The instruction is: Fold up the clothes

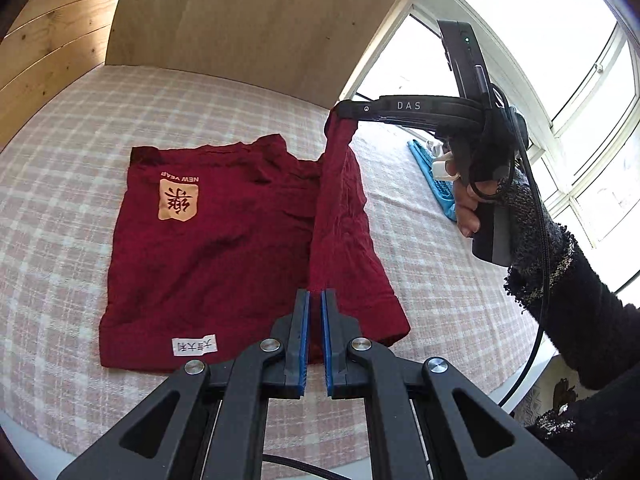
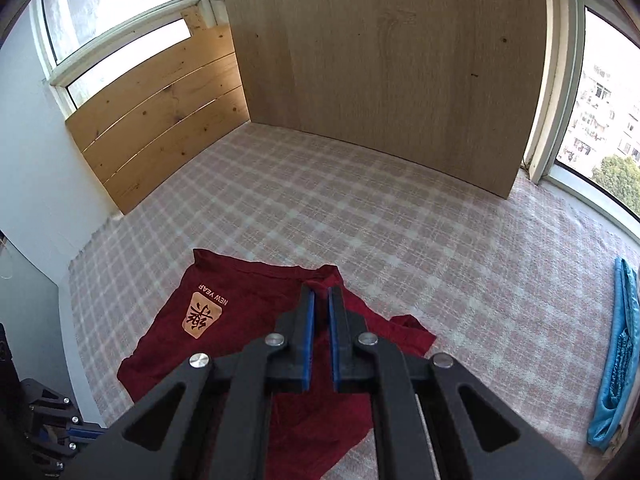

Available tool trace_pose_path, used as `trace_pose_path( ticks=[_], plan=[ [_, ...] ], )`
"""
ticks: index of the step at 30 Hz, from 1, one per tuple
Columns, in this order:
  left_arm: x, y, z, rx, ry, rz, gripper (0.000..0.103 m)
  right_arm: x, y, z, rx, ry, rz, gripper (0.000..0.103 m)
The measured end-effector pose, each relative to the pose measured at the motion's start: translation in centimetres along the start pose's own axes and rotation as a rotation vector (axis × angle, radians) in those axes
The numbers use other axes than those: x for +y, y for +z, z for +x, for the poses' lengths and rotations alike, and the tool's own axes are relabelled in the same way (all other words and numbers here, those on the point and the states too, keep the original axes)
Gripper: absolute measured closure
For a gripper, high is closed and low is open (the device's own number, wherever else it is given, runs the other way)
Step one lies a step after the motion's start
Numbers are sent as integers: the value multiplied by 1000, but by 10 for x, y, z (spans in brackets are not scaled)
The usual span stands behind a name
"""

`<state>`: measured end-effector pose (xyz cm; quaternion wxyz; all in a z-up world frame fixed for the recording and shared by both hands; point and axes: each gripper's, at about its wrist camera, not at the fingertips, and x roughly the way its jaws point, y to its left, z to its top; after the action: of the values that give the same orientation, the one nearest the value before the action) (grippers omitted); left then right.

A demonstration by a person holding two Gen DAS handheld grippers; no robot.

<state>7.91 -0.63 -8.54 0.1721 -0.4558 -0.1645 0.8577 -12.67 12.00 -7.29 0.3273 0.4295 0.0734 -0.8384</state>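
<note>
A dark red T-shirt (image 1: 208, 248) with a tan "NEW YEAR" patch lies on the checked cloth; it also shows in the right wrist view (image 2: 240, 344). My left gripper (image 1: 315, 300) is shut on the shirt's near right edge by the hem. My right gripper (image 1: 340, 114) is shut on the shirt's far right corner and holds it lifted, so a red panel hangs taut between both grippers. In the right wrist view the right gripper (image 2: 321, 294) pinches red fabric between its blue pads. The left gripper (image 2: 76, 436) shows at the lower left edge.
A pink-and-white checked cloth (image 1: 440, 248) covers the surface. A light wooden board (image 2: 380, 72) stands at the back, with pine planks (image 2: 160, 120) at the left. A blue garment (image 2: 618, 360) lies at the right by the windows. My sleeved right arm (image 1: 560, 288) crosses the right side.
</note>
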Motion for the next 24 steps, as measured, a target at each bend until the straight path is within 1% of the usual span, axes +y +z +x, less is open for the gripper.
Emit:
trace_pose_path(
  ticks=[5,7,13,15,17,19,21,23,24],
  plan=[
    [45,-9,-18,-16,25,-53,98,56,20,38,31,7,-75,97],
    [58,-13,-20,-14,28,-73,98,75,25,53,50,7,-97,98],
    [95,-23,-23,-6,39,-133,98,115,33,98,116,3,-157,99],
    [108,-27,-23,-4,43,-154,98,124,33,109,128,-11,-176,99],
    [120,-30,-24,-1,46,-174,103,126,34,121,155,-8,-175,99],
    [133,-34,-25,1,50,-194,103,128,34,135,191,12,-173,98],
    [135,-32,-25,11,49,-196,103,130,32,144,230,22,-177,97],
    [137,-30,-25,21,47,-197,103,128,34,138,245,38,-159,97],
    [139,-29,-25,26,47,-197,103,124,36,129,240,51,-136,95]
  ],
)
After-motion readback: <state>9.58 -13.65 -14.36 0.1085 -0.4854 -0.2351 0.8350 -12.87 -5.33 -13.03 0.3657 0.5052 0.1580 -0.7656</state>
